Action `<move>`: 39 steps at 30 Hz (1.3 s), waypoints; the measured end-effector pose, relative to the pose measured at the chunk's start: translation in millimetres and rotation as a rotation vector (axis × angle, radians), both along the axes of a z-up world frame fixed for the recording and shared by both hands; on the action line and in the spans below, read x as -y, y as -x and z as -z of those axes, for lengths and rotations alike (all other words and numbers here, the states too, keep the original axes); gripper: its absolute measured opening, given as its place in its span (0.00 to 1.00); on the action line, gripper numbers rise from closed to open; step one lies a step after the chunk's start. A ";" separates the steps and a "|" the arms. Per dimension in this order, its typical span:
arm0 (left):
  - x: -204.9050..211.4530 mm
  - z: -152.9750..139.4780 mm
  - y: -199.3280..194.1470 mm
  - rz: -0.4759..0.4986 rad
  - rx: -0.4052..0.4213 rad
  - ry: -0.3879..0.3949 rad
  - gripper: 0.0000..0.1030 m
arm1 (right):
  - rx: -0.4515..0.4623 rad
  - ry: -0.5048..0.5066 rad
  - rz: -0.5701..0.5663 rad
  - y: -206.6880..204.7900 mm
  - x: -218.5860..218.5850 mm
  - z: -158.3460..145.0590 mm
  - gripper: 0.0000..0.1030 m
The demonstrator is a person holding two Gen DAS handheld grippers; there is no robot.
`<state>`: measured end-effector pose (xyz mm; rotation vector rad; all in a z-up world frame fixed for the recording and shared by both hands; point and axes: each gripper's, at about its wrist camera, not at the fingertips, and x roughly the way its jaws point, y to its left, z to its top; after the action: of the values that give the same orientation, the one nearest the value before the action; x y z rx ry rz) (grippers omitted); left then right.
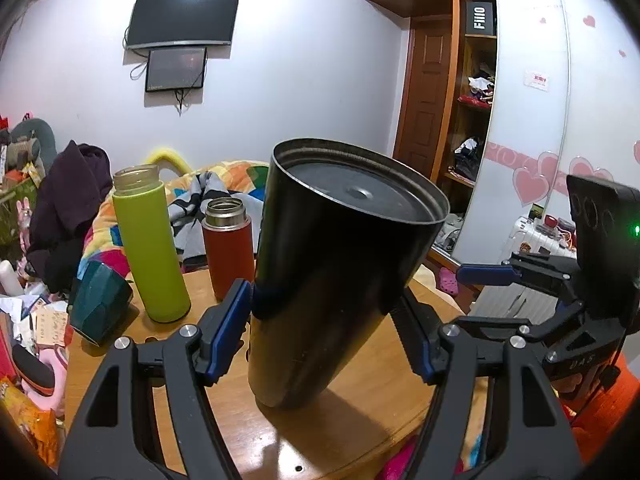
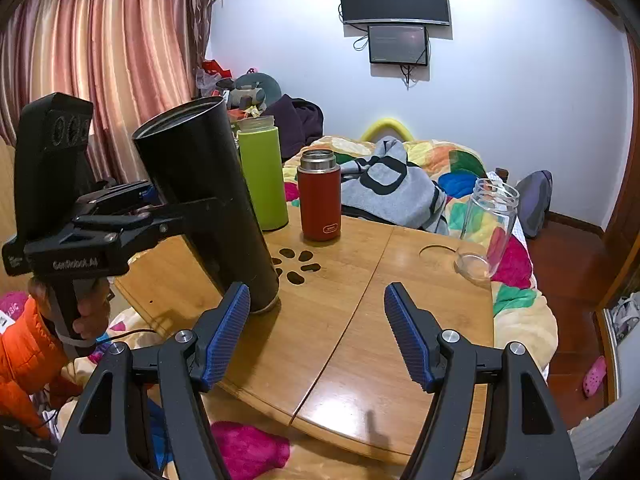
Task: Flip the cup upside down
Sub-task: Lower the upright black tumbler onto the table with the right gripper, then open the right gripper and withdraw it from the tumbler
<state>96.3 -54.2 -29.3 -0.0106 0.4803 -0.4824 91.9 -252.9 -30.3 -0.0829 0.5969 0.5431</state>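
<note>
Left wrist view shows the black cup [image 1: 336, 264] base-up and tilted, its recessed bottom facing the camera and its mouth end touching the wooden tabletop [image 1: 360, 420] on one edge. Left claw [image 1: 324, 320] is closed on the cup at mid-body, blue pads pressed against both sides. Right wrist view confirms the lean — the cup [image 2: 204, 200] is not yet standing flat.

Judgement: the cup looks like rigid metal with a smooth dark coat, moderately heavy and liable to slip or pivot between the pads; a mid-body hold, as now, appears the soundest place.

Right claw [image 2: 316, 332] stands wide open, holding nothing, just beside the cup's lower end.

Beyond the cup stand a green bottle [image 2: 262, 176] and a red flask [image 2: 320, 200]; a clear glass bottle [image 2: 488, 228] leans at the far right edge — well apart.
</note>
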 end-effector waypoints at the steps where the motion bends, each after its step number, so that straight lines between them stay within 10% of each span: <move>1: -0.9 -0.6 -1.6 0.000 -0.006 0.004 0.67 | -0.001 0.000 0.001 -0.4 -0.1 0.9 0.65; 39: -11.1 -12.2 4.9 -0.101 0.067 -0.073 0.63 | 0.001 -0.055 0.031 3.8 4.0 -4.9 0.65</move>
<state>91.4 -43.1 -17.1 0.0510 0.4294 -0.3649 88.1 -256.9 -25.5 -0.0214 0.5814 0.5296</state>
